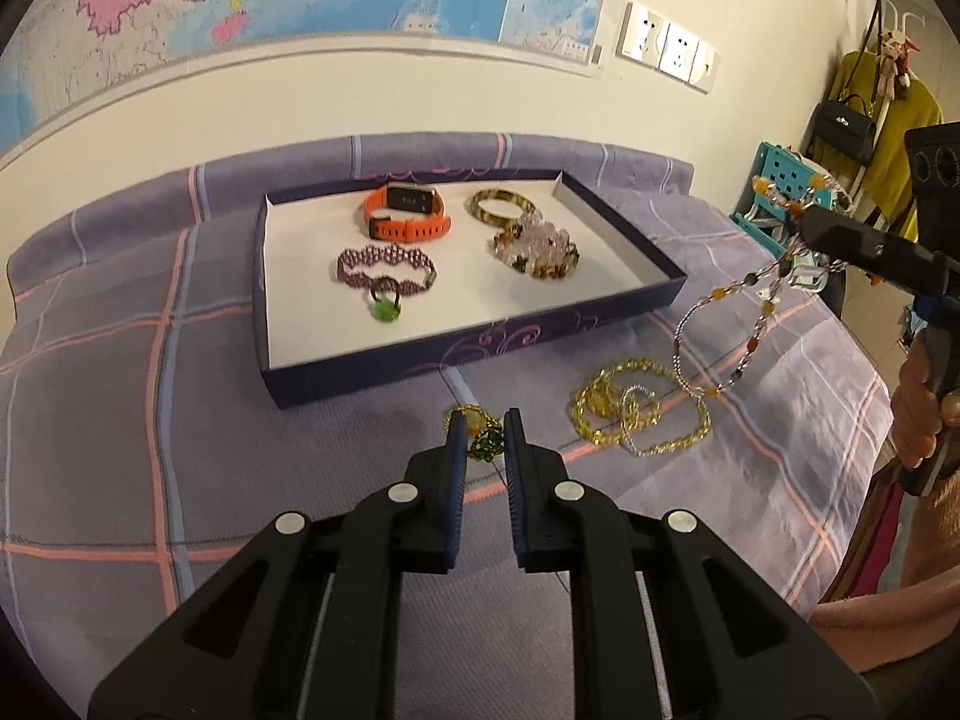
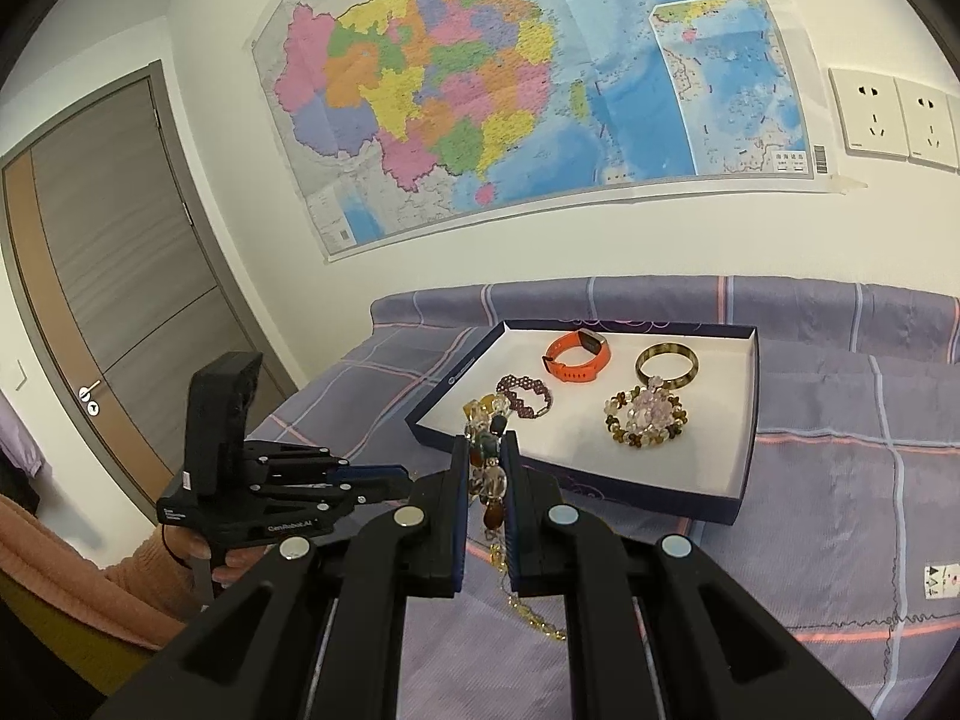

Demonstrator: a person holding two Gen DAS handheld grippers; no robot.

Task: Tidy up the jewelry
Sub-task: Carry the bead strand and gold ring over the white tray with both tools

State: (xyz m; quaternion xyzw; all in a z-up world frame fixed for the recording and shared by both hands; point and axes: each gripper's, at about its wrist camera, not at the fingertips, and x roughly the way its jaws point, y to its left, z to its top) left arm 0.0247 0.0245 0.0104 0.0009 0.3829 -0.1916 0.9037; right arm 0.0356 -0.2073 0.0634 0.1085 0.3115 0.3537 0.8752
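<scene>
left wrist view: the left gripper [image 1: 485, 420] has its jaws drawn narrow around a small green and gold jewelry piece [image 1: 487, 441], angled down over the plaid bedspread [image 1: 180, 420]. a gold chain pile [image 1: 636, 417] lies to the right, and a tray [image 1: 480, 348] holds a watch [image 1: 407, 213] farther off.

right wrist view: the right gripper [image 2: 486, 441] clamps a beaded necklace [image 2: 487, 480] above the tray's near edge; a wall map [image 2: 510, 90] hangs behind.

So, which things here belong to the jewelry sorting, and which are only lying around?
Belong to the job:
- tray
- orange watch
- brown bangle
- purple beaded bracelet
- crystal bracelet
- gold chains
- green pendant
- beaded necklace, held in the right tool

Just lying about:
- wall map
- sockets
- black handbag
- door
</scene>
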